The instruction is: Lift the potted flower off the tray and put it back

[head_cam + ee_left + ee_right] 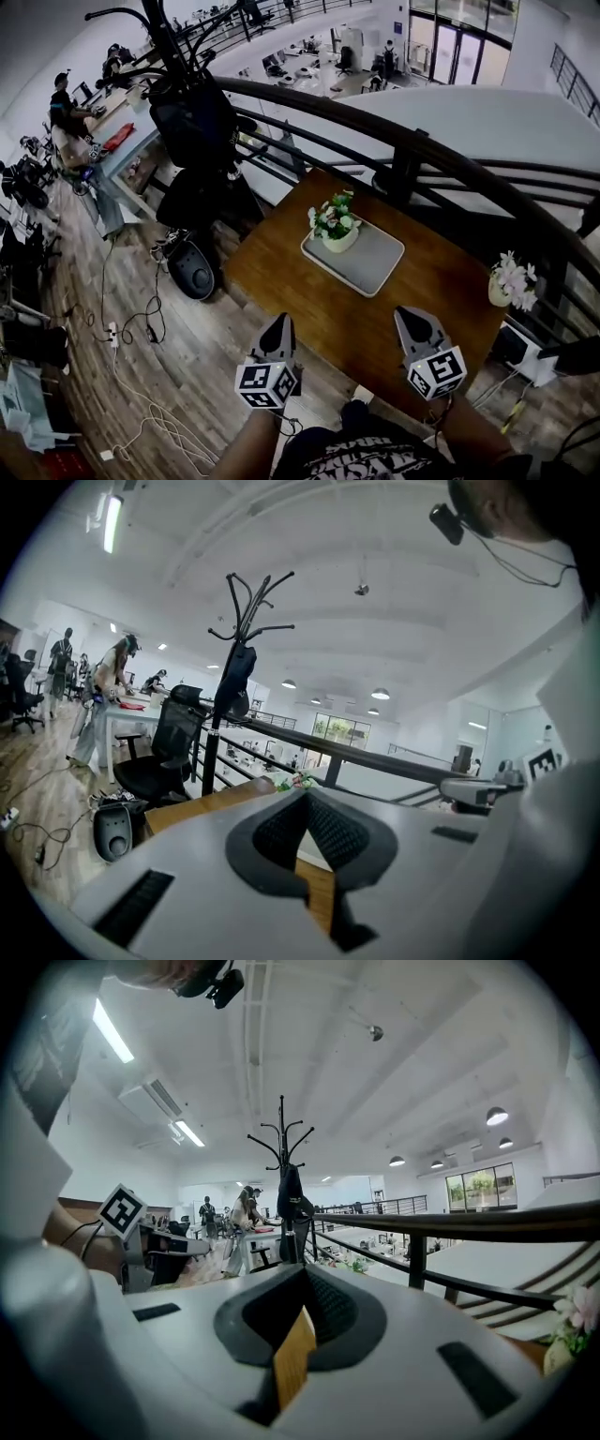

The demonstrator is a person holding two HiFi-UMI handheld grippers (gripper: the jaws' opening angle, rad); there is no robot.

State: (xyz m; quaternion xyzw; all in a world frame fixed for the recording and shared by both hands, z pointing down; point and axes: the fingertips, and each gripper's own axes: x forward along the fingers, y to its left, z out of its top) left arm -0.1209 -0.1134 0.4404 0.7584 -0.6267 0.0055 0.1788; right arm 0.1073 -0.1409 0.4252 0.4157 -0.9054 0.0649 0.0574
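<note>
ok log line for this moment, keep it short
potted flower: on tray | left gripper: shut, empty | right gripper: shut, empty | lift: not started

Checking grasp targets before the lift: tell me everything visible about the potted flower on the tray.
The potted flower is small: a pale, cream-looking round pot holding green leaves and white blossoms. It stands upright at the far left end of the grey rectangular tray, which lies on the wooden table. Only the tray touches it.
</note>
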